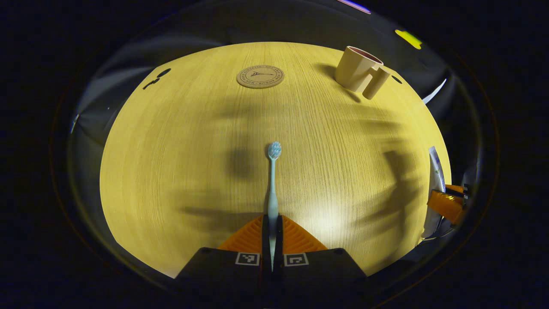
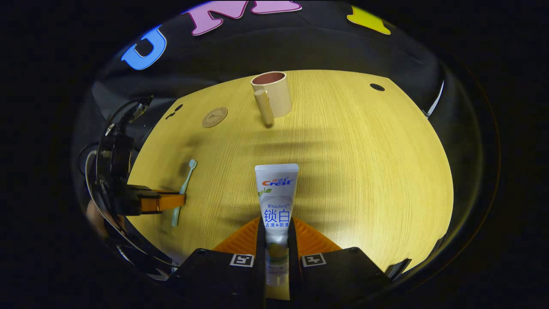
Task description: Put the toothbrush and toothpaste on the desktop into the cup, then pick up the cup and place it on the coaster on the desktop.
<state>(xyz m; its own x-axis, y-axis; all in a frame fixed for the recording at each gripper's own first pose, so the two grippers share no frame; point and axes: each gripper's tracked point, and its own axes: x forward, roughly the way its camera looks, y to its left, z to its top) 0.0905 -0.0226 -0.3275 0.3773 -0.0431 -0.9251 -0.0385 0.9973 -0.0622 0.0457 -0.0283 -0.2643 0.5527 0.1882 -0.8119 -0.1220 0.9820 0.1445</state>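
Left gripper point(image 1: 272, 231) is closed on the handle of the toothbrush point(image 1: 273, 189), whose bristled head points toward twelve o'clock, and the right gripper point(image 2: 276, 240) clamps the toothpaste point(image 2: 276, 201) near its cap end, the flat tail pointing at the cup point(image 2: 274, 94). Each should be raised clear of the desk point(image 2: 364, 171), carried over the rim and lowered upright, one at a time so they do not collide. From what shows of its inside, the cup looks empty, standing at one o'clock in the left gripper view, with the coaster point(image 1: 260, 76) bare at twelve.

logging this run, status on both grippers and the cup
Left gripper shut on toothbrush. Right gripper shut on toothpaste. Cup upright, empty, off the coaster. Path clear.
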